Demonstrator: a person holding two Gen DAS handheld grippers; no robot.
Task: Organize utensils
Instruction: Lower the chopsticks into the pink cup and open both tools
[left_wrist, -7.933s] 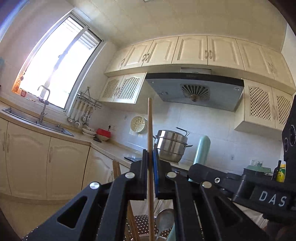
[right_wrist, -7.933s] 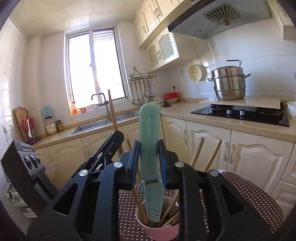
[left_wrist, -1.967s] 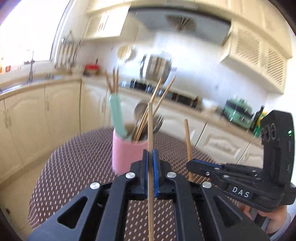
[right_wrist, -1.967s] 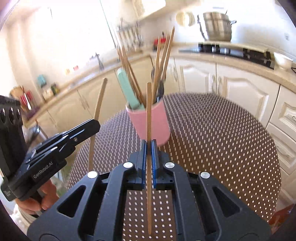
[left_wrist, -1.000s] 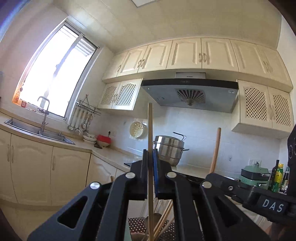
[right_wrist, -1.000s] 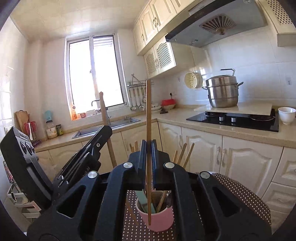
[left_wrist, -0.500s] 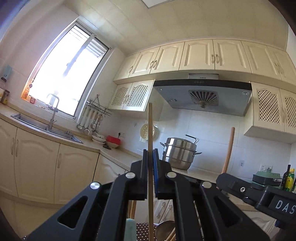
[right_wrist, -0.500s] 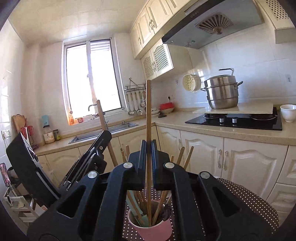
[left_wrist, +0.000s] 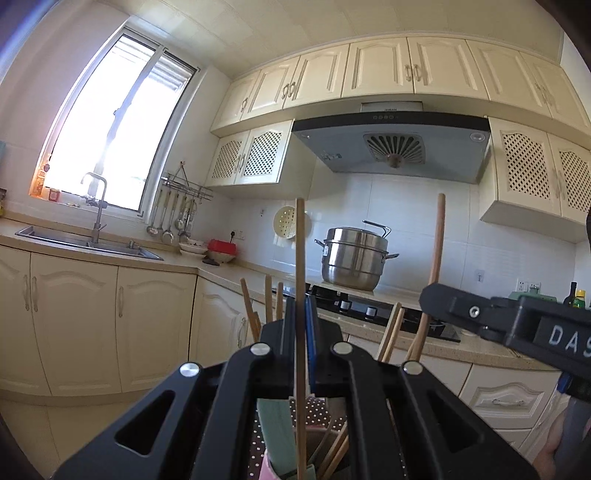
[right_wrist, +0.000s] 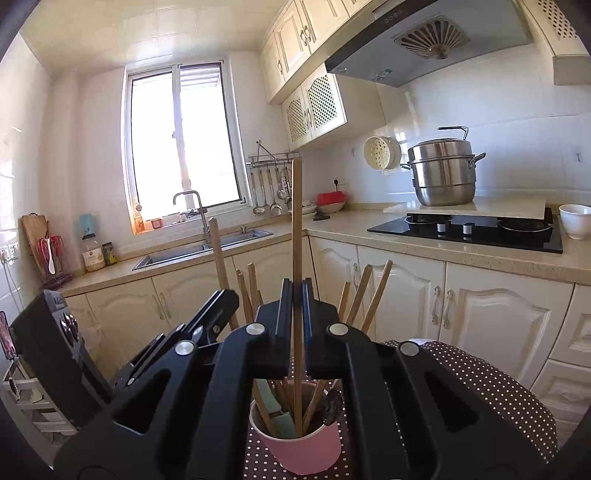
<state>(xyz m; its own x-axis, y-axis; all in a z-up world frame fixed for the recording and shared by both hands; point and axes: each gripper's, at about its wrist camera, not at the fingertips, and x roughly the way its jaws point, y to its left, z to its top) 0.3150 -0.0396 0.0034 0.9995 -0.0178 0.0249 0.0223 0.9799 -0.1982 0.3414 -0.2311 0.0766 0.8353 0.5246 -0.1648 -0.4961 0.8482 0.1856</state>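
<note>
My left gripper (left_wrist: 301, 317) is shut on an upright wooden chopstick (left_wrist: 300, 258) whose lower end reaches into the pink cup (left_wrist: 271, 470) below. My right gripper (right_wrist: 296, 299) is shut on another upright chopstick (right_wrist: 296, 229), its lower end inside the pink cup (right_wrist: 303, 452). The cup stands on a brown dotted table (right_wrist: 491, 391) and holds several chopsticks, a teal spatula (right_wrist: 279, 413) and a metal spoon. The right gripper (left_wrist: 430, 295) shows at the right of the left wrist view with its chopstick (left_wrist: 437, 240); the left gripper (right_wrist: 221, 299) shows at the left of the right wrist view.
A kitchen counter runs behind, with a sink (right_wrist: 199, 251), a black hob (right_wrist: 465, 229), a steel steamer pot (right_wrist: 443, 173) and a white bowl (right_wrist: 574, 216). Cream cabinets stand under the counter. A wire rack (right_wrist: 22, 391) is low at the left.
Both grippers have come lower over the cup, and both chopsticks now dip into it. Two seconds ago the grippers held the chopsticks apart from the cup, looking down at the table.
</note>
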